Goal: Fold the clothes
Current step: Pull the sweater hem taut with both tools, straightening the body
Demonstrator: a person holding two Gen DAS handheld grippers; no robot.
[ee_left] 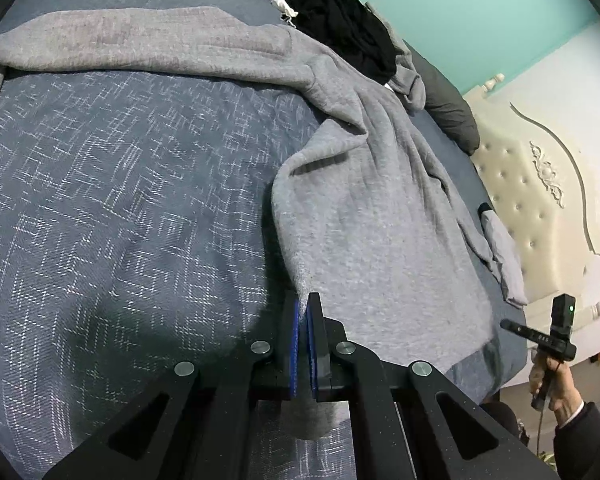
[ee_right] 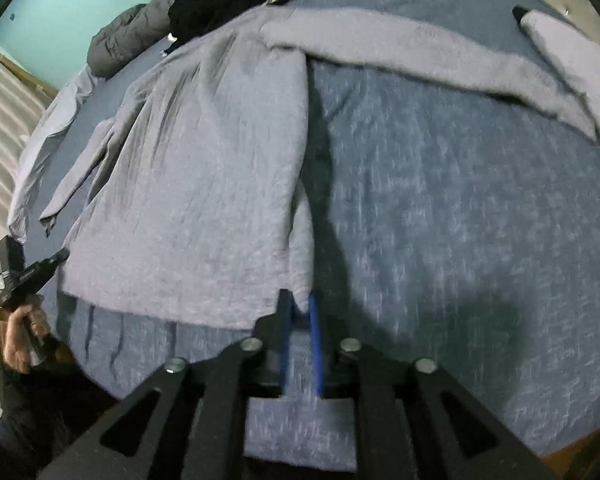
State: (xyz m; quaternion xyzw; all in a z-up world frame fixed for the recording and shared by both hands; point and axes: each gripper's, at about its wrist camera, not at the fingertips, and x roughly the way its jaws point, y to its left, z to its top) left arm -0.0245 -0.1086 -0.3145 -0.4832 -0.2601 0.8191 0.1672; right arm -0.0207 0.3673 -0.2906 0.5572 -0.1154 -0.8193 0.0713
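Blue bedspread, grey sweater pinched by left tongs, headboard only there

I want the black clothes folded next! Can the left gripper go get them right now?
Probably not yet. The left gripper is shut on the gray sweatshirt hem, and the black clothes lie far across the bed. It would have to let go first.

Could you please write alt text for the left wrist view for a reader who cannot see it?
The left gripper is shut on a corner of a grey sweatshirt spread across a blue patterned bedspread. Black clothing is heaped beyond it.
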